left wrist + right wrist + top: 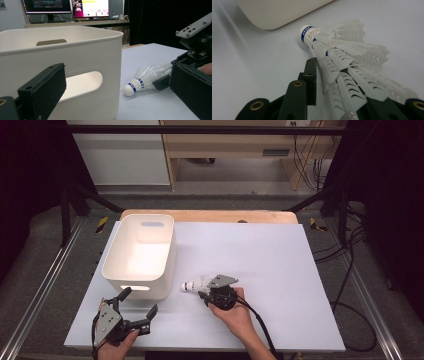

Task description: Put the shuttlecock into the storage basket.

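1. Feathers of the shuttlecock [342,62] lie between the jaws of your right gripper [206,292]; the left jaw sits right against the feather skirt, and the right jaw is hidden under the feathers, so a firm pinch looks likely but you cannot confirm it from the right gripper view.
2. Your jaws there stand fairly narrow, set around the wide end of the skirt, with the white cork tip and its blue band pointing away from the fingertips.
3. Beyond those fingertips, the shuttlecock lies on its side on the white table sheet [270,265], cork toward the white bin [141,255], near it but not touching it.
4. Your right hand [235,315] wraps the gripper body from behind, with the cable trailing back toward you.
5. Your left gripper [135,312] has its jaws wide apart with nothing between them.
6. Just ahead of those left fingertips stands the near wall of the bin, with its handle slot facing them; the nearer jaw tip is close to the wall, apparently short of touching.
7. Off to the side of the left fingers, in the left gripper view, you see the shuttlecock [145,80] and the right gripper [175,75] around it.
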A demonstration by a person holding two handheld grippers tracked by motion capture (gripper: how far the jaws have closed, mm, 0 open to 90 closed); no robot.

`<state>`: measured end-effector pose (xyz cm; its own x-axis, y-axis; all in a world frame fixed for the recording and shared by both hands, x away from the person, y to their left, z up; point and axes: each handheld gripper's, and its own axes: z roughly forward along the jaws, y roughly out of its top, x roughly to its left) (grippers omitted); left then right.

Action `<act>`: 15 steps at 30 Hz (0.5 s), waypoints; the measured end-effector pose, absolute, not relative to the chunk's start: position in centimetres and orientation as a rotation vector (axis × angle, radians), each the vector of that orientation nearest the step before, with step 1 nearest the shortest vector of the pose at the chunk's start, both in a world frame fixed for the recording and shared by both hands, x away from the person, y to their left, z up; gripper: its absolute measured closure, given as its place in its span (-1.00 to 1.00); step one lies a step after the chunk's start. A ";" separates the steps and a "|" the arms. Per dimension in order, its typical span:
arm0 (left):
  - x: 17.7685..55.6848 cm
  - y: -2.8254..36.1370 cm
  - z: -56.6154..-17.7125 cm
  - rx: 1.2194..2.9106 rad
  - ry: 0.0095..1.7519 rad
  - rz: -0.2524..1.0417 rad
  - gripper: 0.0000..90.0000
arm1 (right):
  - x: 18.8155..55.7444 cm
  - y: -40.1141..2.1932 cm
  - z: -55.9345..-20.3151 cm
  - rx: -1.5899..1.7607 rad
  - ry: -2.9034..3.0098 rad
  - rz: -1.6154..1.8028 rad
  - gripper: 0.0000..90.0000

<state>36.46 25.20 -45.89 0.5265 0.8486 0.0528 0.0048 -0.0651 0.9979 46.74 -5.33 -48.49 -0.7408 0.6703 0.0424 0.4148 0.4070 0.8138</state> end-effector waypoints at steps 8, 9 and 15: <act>36.5 25.1 -45.8 1.482 0.770 0.818 -0.98 | 46.6 -5.6 -48.4 0.926 2.386 1.262 0.82; 36.4 25.1 -45.8 1.483 0.771 0.819 -0.98 | 46.6 -5.6 -48.4 0.929 2.383 1.265 0.83; 36.3 25.2 -45.9 1.482 0.776 0.820 -0.98 | 46.4 -5.8 -48.5 0.921 2.370 1.273 0.88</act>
<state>36.34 25.16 -45.86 0.5274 0.8480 0.0523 0.0053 -0.0648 0.9979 46.37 -5.85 -48.46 -0.7507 0.6595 0.0388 0.3967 0.4030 0.8247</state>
